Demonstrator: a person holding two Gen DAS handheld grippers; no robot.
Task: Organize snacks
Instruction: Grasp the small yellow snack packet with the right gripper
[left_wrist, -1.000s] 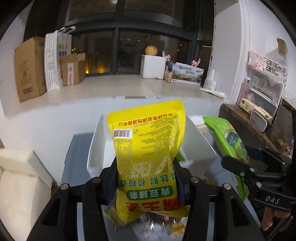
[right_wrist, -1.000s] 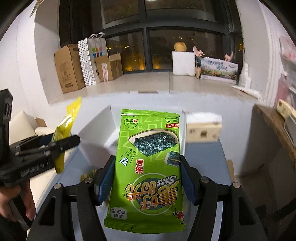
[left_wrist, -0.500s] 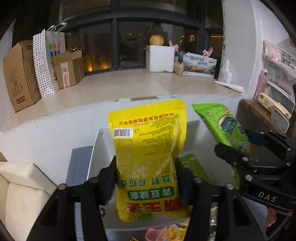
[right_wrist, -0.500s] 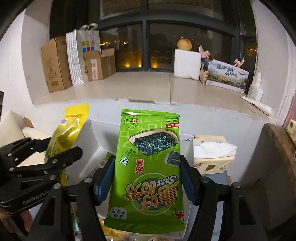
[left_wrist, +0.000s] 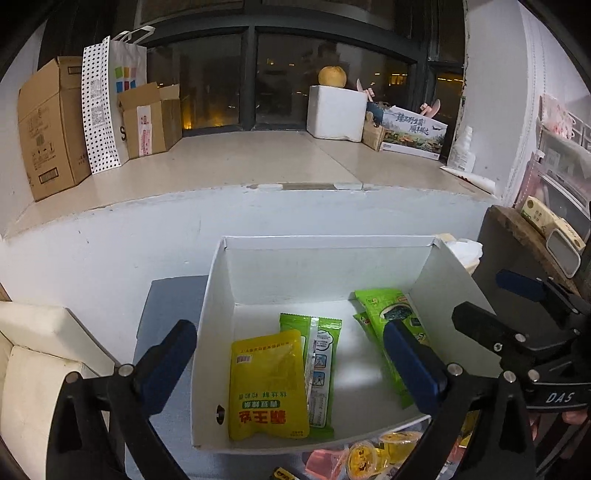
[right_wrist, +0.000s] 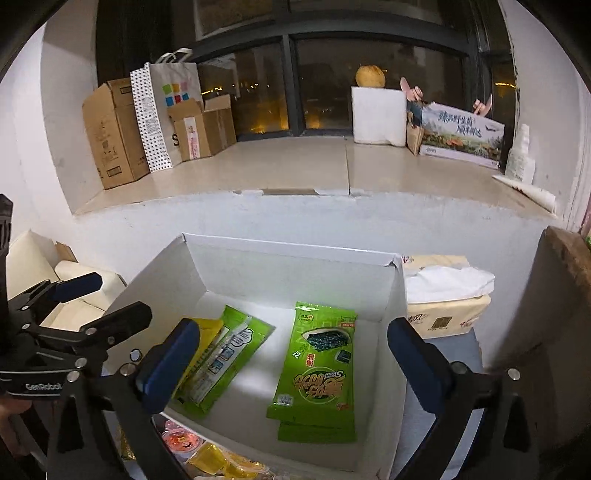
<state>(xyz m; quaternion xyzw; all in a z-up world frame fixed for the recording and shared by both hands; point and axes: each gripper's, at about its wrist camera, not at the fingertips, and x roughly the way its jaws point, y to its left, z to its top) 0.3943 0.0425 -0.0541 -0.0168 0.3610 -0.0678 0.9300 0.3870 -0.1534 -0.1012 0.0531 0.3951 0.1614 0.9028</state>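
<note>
Both grippers hang spread wide and empty over the white box (left_wrist: 321, 273), whose open top faces them. Between the fingers of the left gripper (left_wrist: 291, 365) the yellow pouch (left_wrist: 267, 384) lies flat on the box floor, its long axis running straight away from the gripper along the line of its fingers, with large green characters at the near end and a small barcode sticker at the far left corner (the characters read upside down from this side). Touching its right edge lies a slim green packet (left_wrist: 320, 369), long axis likewise pointing away, a white strip down its middle. Past the left gripper's right finger (left_wrist: 410, 365), green seaweed packets lean against the box's right wall. Under the right gripper (right_wrist: 291, 365) the top seaweed packet (right_wrist: 316, 365) lies flat on another of the same kind, long axis pointing away and tilted slightly rightward, its picture of dark seaweed sheets at the far end and yellow characters with the word "Sheet" nearer. To that gripper's right a tissue pack (right_wrist: 448, 310) sits just outside the box. Jelly cups (left_wrist: 369, 456) lie on the near side of the box, below both grippers. "DAS" is printed on the right gripper's body, "GenRobot" on the left.
</note>
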